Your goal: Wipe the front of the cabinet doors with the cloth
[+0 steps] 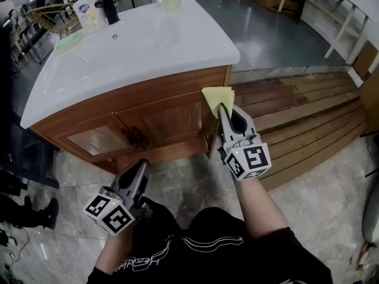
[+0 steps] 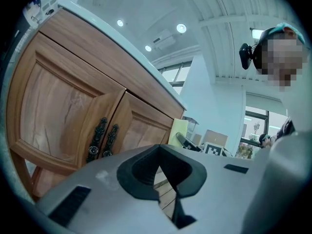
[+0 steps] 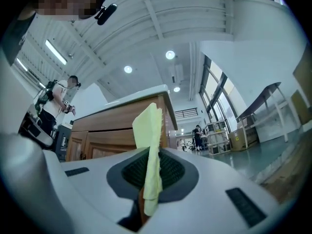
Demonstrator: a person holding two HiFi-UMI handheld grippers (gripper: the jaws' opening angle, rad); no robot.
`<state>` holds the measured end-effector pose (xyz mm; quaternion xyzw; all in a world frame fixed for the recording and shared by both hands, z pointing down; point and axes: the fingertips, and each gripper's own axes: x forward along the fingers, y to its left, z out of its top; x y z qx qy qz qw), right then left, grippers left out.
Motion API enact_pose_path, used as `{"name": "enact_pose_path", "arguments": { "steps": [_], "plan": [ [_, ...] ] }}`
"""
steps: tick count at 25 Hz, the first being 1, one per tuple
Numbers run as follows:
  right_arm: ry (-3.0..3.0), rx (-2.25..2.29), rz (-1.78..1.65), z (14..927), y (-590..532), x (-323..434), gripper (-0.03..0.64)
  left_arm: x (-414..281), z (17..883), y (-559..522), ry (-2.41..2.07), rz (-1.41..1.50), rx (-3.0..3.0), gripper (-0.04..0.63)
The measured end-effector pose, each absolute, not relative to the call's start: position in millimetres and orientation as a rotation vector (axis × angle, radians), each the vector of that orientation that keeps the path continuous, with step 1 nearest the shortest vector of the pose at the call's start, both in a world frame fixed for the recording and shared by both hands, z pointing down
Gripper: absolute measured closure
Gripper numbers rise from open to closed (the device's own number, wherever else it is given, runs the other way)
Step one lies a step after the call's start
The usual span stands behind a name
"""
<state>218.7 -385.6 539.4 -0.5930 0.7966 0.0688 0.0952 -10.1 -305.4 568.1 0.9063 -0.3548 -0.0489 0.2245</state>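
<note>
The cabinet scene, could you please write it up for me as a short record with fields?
Right tongs: shut on the yellow cloth, held upright
Cloth position: by the top right corner of the cabinet; contact unclear
Left tongs: shut, empty, low in front of the cabinet
Doors: both closed
Door handles: dark, paired at the centre
Countertop: white, with basin

Pale marbled floor tiles (image 1: 331, 176) meet a run of wooden slats (image 1: 296, 108), beyond which lies a glossy grey floor (image 1: 266, 34) with a white shelf frame (image 1: 340, 25) at the far right, while round ceiling lights (image 3: 170, 54) shine from a white ribbed ceiling (image 3: 146, 28) near tall windows (image 3: 214, 91).
</note>
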Motion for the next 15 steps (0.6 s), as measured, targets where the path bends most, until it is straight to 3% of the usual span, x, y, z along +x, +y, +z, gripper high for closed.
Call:
{"name": "enact_pose_path", "arguments": {
  "steps": [6, 15],
  "plan": [
    [2.331, -1.832, 0.228, 536, -375, 245, 0.577, 7, 568, -307, -0.971, -0.104, 2.531, 0.591],
    [2.44, -1.585, 0.271, 515, -344, 182, 0.577, 10, 567, -307, -0.976, -0.09, 2.526, 0.591]
  ]
}}
